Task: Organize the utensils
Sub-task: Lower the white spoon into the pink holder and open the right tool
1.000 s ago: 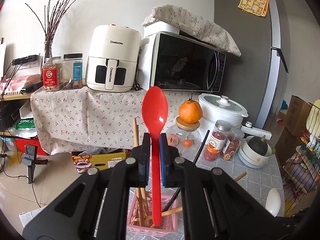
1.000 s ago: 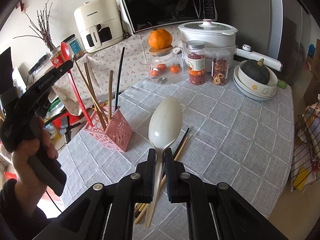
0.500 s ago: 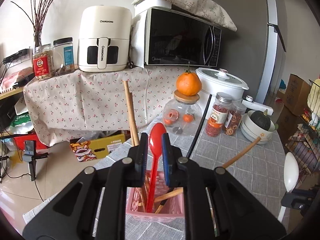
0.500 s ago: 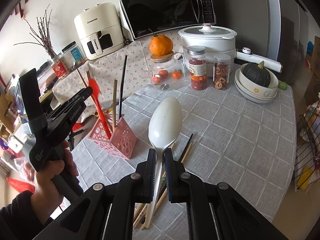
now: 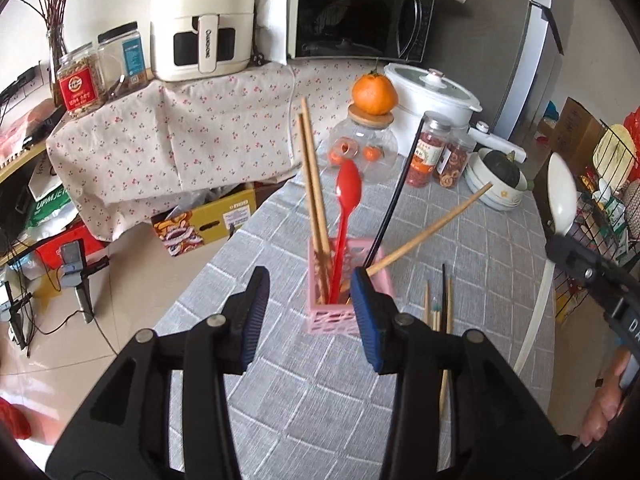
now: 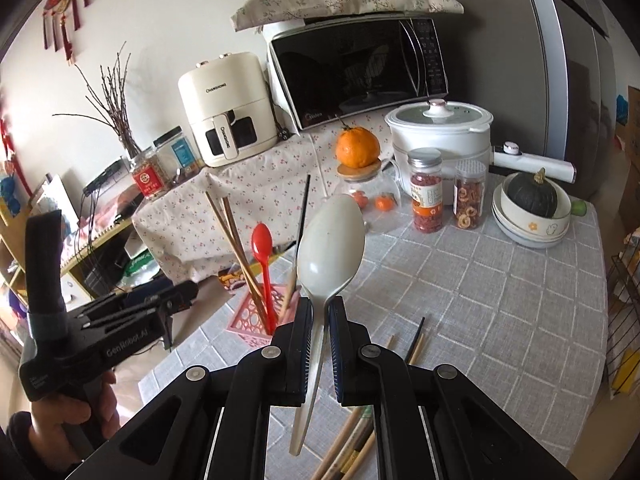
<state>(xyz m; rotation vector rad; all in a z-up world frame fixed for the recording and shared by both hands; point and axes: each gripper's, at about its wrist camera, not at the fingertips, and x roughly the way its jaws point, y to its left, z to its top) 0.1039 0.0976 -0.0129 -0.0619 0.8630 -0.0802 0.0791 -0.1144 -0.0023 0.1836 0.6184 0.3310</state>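
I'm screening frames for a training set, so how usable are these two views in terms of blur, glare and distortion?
Left wrist view: the red spoon bowl is slightly motion-smeared, while the pink holder is sharp; there is strong fisheye bending and dark corners. Right wrist view: the white spoon is crisp, with reflections on the microwave door and the same edge warping.

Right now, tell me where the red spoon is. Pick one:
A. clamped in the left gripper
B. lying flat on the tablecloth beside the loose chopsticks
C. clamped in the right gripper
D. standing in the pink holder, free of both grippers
D. The red spoon stands bowl-up in the pink holder; the left gripper is open with nothing between its pads, and the right gripper is shut on the white spoon.
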